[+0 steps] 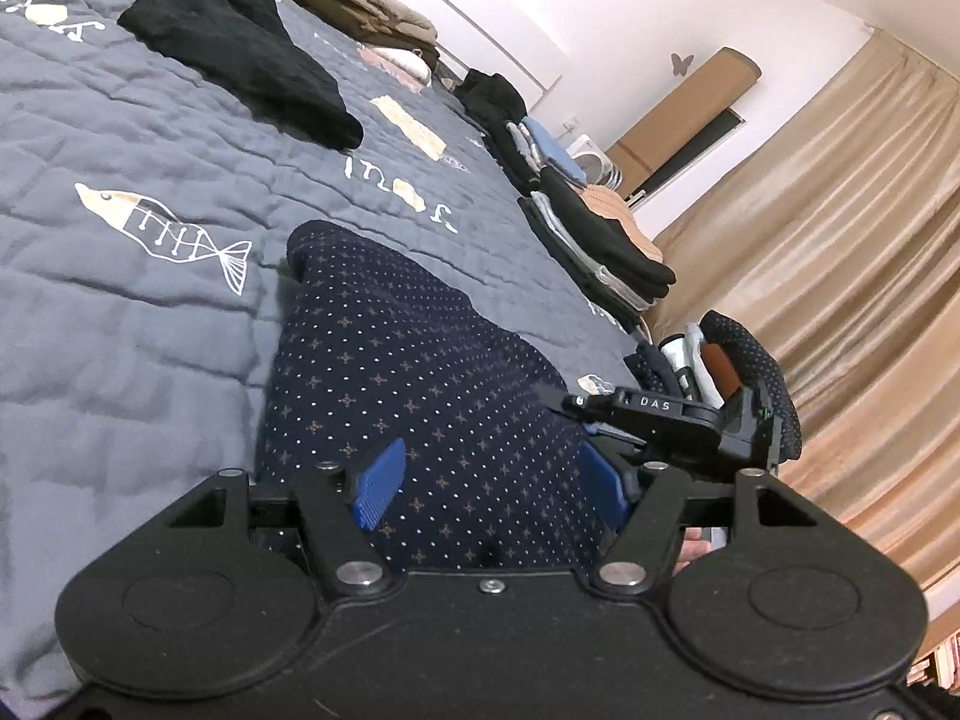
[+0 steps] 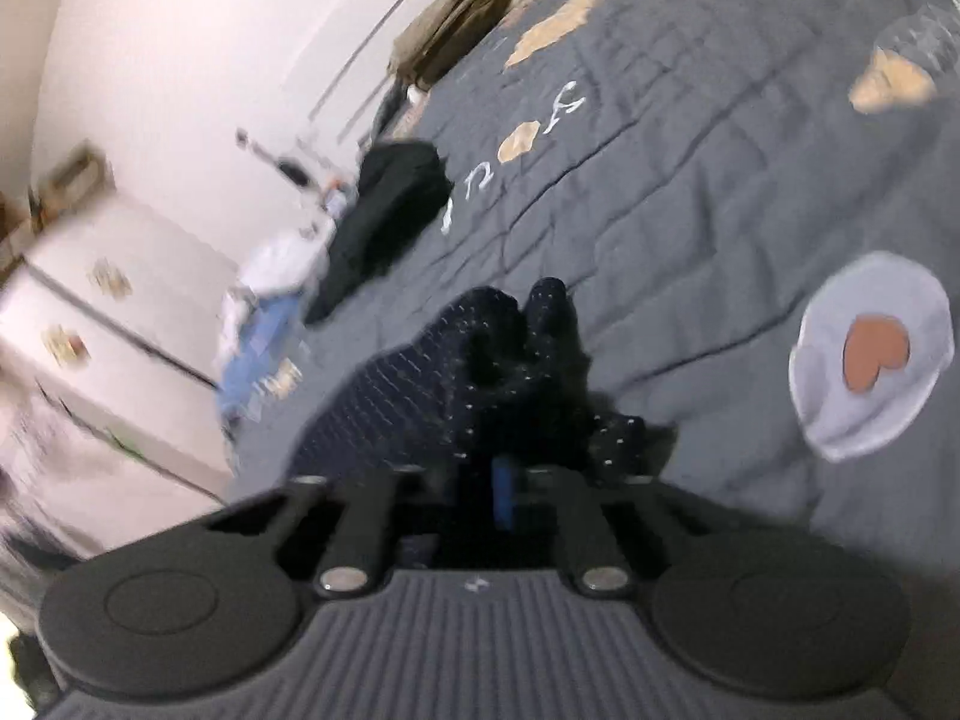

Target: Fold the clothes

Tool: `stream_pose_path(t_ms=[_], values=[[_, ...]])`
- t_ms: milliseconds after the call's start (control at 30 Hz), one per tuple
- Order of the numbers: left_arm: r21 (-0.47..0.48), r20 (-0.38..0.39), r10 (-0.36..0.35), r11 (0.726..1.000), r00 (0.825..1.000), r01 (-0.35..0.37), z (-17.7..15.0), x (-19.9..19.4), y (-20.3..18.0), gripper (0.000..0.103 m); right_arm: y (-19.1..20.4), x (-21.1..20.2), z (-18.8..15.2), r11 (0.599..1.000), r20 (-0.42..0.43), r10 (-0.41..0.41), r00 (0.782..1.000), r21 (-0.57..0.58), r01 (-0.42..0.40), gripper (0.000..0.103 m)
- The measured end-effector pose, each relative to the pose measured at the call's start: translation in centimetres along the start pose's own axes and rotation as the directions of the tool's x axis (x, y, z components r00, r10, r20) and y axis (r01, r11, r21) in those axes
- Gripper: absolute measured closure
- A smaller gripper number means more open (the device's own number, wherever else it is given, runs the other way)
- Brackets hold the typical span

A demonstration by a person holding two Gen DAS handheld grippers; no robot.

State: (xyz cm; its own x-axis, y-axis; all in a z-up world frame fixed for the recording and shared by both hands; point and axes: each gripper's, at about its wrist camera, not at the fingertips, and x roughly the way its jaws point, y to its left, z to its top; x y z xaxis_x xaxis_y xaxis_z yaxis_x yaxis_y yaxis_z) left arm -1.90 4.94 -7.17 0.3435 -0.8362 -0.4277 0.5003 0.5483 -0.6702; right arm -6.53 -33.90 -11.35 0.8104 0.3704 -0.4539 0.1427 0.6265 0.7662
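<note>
A navy garment with small dots and crosses (image 1: 420, 372) lies bunched on the grey quilted bedspread (image 1: 120, 312). My left gripper (image 1: 492, 477) hovers just over its near part, open, with its blue pads (image 1: 381, 483) wide apart and the cloth lying between them. My right gripper (image 1: 561, 399) enters from the right, with more of the same cloth draped over its body. In the blurred right wrist view my right gripper (image 2: 504, 480) is shut on a bunched fold of the navy garment (image 2: 480, 372), lifted over the bedspread (image 2: 690, 210).
A black garment (image 1: 240, 54) lies spread farther up the bed. Stacks of folded clothes (image 1: 600, 240) line the far edge, with a beige pile (image 1: 360, 6) near the wall. A tan curtain (image 1: 840, 240) hangs on the right. A white cabinet (image 2: 120, 330) stands beside the bed.
</note>
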Motion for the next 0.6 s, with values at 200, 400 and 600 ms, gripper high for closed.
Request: stream_pose_path(t_ms=[200,400,600], values=[[0.004,0.010,-0.018,1.000,1.000,0.018,0.4,0.5,-0.3,0.039,1.7,-2.0,0.5,0.997,0.088,-0.019,0.996,-0.071,0.025,0.096],[-0.015,-0.004,0.006,1.000,1.000,-0.006,0.2,1.0,0.3,0.039,0.1,-0.3,0.2,0.983,0.013,-0.161,0.987,-0.090,0.161,0.080],[-0.034,0.003,-0.043,0.998,0.999,0.043,1.6,1.5,0.4,0.034,2.0,-0.4,0.4,0.983,-0.020,-0.091,0.996,-0.161,0.086,0.079]])
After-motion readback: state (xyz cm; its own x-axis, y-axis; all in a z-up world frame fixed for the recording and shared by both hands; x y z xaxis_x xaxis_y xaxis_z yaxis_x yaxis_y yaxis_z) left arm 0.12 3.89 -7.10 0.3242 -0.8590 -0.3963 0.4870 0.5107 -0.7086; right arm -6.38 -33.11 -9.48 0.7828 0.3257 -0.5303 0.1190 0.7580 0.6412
